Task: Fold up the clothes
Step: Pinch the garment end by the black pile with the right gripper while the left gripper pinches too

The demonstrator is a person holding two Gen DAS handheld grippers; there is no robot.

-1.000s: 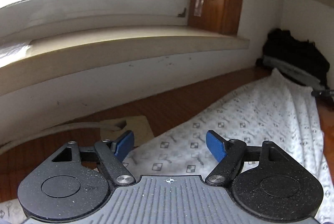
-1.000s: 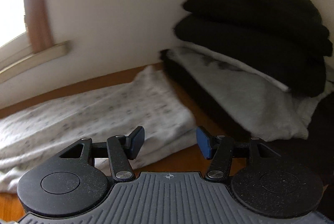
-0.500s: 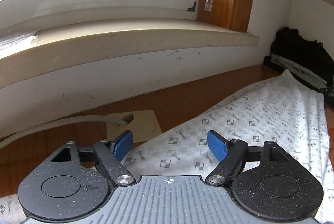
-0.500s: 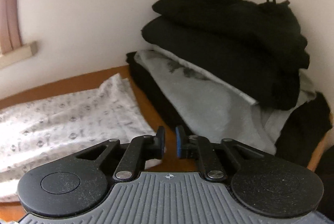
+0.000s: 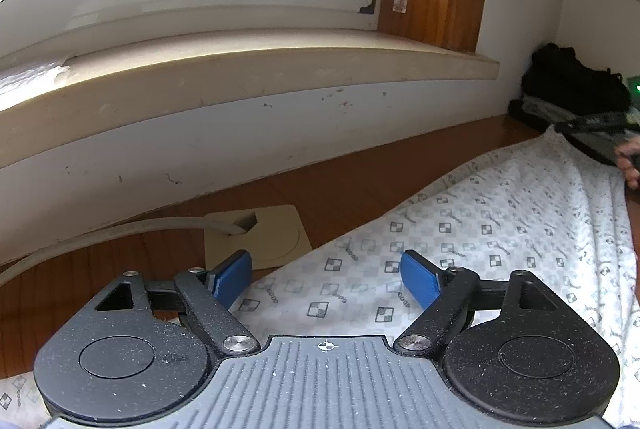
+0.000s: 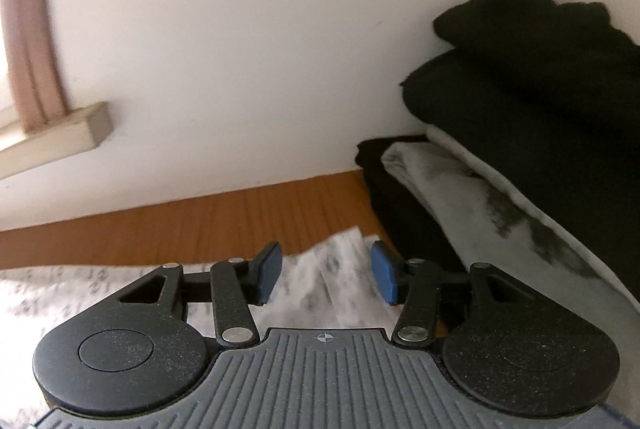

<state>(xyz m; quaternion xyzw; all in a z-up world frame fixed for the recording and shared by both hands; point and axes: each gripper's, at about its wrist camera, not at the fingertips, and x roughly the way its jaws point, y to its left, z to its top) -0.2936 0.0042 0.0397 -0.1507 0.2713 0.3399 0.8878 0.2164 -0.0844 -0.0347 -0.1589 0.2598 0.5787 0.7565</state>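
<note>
1. White patterned cloth (image 5: 500, 229) is laid flat on the wooden bench (image 5: 340, 189), below the window sill (image 5: 240, 69); its long axis runs from the left hand-held gripper (image 5: 326, 275) toward the far right corner, where a pointed end lies just beside the stack (image 6: 520, 129) of dark and grey folded clothes.
2. The left hand-held gripper is seen wide open and empty, low over the cloth's near end.
3. The right hand-held gripper (image 6: 325, 271) is open too, nothing clamped; the pointed end of the cloth stands between its pads.
4. The step in hand is judged to be the taking of both ends.
5. Each end should be pinched close to its edge, through all layers, so that the cloth can be lifted evenly and folded across its long axis.
6. The stack should be kept clear of.
</note>
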